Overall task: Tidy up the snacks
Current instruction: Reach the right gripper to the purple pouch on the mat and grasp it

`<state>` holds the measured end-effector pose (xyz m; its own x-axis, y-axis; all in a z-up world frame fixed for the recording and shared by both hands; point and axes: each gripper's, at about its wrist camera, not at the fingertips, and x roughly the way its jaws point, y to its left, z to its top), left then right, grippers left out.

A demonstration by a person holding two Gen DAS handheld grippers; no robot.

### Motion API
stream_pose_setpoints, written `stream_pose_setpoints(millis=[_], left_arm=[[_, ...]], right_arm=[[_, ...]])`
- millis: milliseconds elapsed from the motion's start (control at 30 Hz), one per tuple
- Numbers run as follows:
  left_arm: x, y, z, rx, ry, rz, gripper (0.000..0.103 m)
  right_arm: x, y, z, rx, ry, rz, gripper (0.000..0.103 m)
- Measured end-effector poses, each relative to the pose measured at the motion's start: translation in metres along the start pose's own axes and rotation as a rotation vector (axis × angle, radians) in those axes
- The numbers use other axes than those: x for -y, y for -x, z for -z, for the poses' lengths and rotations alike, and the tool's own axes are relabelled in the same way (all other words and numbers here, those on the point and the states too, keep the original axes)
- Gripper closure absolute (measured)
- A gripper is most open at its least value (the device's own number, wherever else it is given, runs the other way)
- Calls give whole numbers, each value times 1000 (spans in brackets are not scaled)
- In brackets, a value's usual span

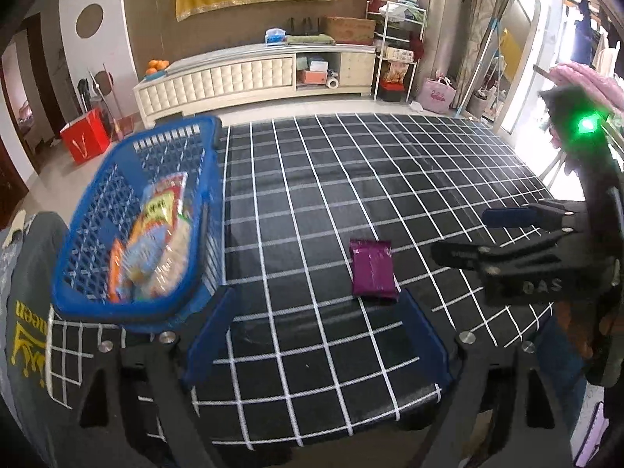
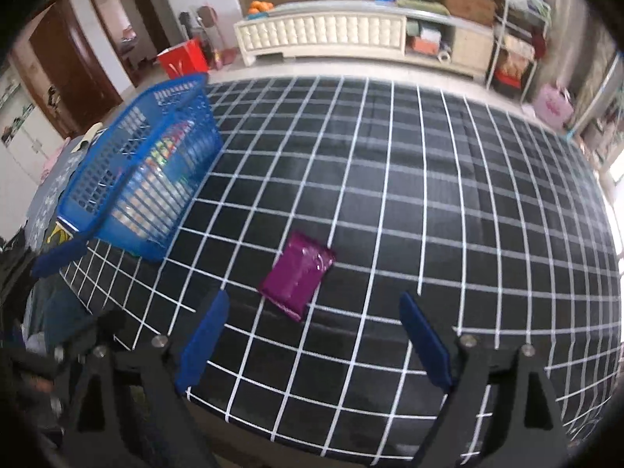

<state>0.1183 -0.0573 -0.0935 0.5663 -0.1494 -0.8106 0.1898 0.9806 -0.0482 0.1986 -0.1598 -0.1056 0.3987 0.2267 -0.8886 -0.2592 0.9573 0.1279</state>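
A purple snack packet [image 1: 372, 268] [image 2: 298, 275] lies flat on the black checked tablecloth [image 1: 390, 179] [image 2: 429, 195]. A blue slatted basket [image 1: 97, 300] [image 2: 93, 216] at the table's left holds several colourful snack packets [image 1: 156, 241]. My left gripper [image 1: 319, 308] is open above the near table edge, the purple packet just beyond its right finger. My right gripper [image 2: 314, 312] is open too, with the packet lying just ahead between its fingers. In the left wrist view the right gripper [image 1: 464, 234] enters from the right, open.
A grey printed cloth [image 1: 23, 312] hangs at the table's left, beside the basket. A white low cabinet [image 1: 253, 78] [image 2: 331, 35], a red bag [image 1: 84, 140] and a shelf rack [image 1: 394, 50] stand beyond the table. The table's near edge [image 1: 312, 433] is close below.
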Motion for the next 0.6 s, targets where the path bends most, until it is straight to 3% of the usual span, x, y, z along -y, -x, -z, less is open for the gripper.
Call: stream_pose_setpoints(millis=[167, 267, 467, 600], left_arm=[[5, -14, 19, -36, 26, -28, 17], [-1, -20, 30, -48, 96, -45, 17], [-6, -25, 50, -30, 234, -184, 17], [-9, -37, 55, -67, 269, -216, 5]], right_arm=[[2, -25, 6, -49, -30, 8, 12], [1, -39, 6, -79, -48, -12, 12], [-4, -67, 2, -127, -67, -8, 12], [-7, -86, -4, -154, -71, 14, 12]])
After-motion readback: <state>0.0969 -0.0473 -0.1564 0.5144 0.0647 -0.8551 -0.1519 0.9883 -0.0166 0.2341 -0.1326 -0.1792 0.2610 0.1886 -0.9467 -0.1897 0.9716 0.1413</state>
